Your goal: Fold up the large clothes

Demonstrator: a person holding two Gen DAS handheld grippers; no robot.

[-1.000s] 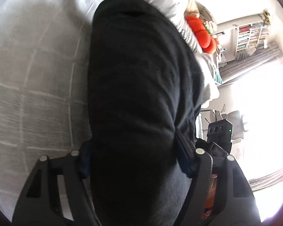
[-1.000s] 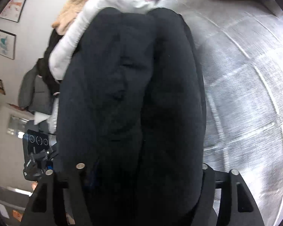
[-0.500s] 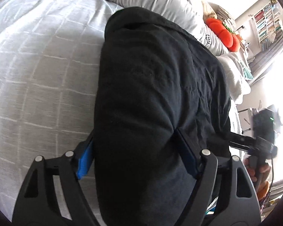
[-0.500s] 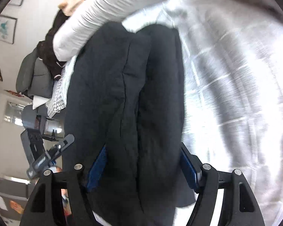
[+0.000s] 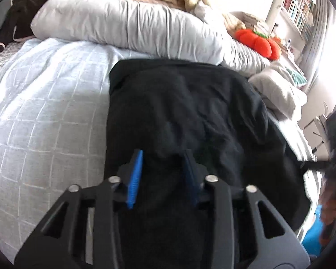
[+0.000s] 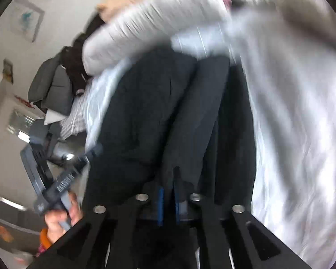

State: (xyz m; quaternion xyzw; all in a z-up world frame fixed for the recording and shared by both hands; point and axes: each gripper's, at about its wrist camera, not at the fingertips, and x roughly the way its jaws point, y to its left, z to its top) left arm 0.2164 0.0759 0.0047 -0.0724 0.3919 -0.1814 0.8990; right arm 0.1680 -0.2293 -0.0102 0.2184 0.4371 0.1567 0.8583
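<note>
Left wrist view: black garment, thick and already doubled over, lying on the pale checked bedspread with its far edge just beside a grey pillow; orange plush far right. Left gripper at the garment's near edge, jaws closing, a raised fold of black cloth pinched between the blue pads.

Right wrist view, blurred: same black garment, near centre. Right gripper brought together on a thin ridge of the cloth; the person's other hand with its tool at near left.

Step in hand, as judged: taking hold of the near hem at two points for a further fold. Next move calls for both grips secure, then an even lift and carry toward the far edge, keeping the layers aligned
</note>
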